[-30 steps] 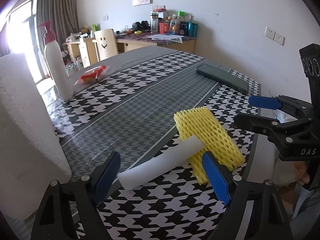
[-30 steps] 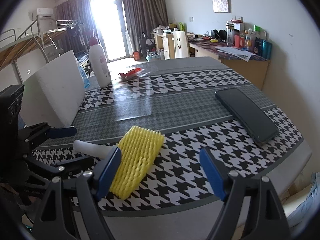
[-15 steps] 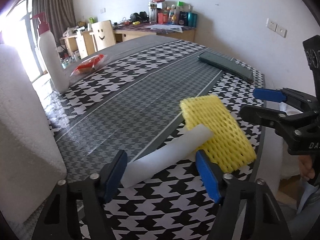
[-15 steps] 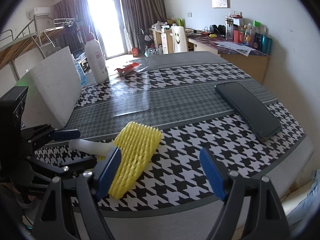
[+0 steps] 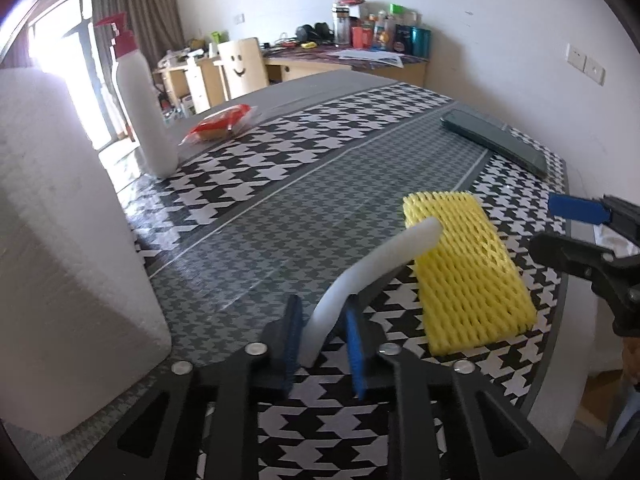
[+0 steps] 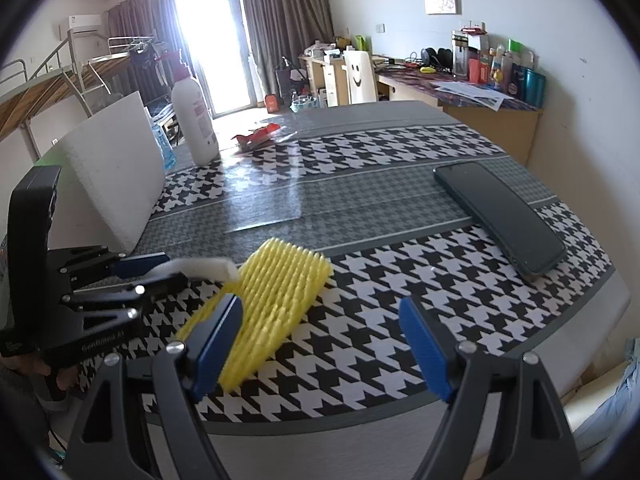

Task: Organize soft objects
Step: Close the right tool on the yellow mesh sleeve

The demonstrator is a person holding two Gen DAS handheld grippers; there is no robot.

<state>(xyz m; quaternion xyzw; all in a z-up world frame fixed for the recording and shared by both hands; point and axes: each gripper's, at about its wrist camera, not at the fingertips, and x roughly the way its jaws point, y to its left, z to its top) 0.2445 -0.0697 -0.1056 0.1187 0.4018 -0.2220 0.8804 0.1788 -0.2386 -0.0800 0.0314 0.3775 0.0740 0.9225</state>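
My left gripper is shut on a white foam stick and holds it lifted, its far end over the yellow foam net. The net lies flat on the houndstooth table near the front edge. In the right wrist view the left gripper holds the white stick just left of the yellow net. My right gripper is open and empty, above the table's front edge, its left finger over the net's near end. It also shows at the right of the left wrist view.
A large white foam block stands at the left. A white pump bottle, a red packet and a dark phone lie further back. The table edge is close in front.
My left gripper closed on the white foam stick and lifted it off the table, its far end swinging up over the yellow net. The right gripper stayed open, nearly still.
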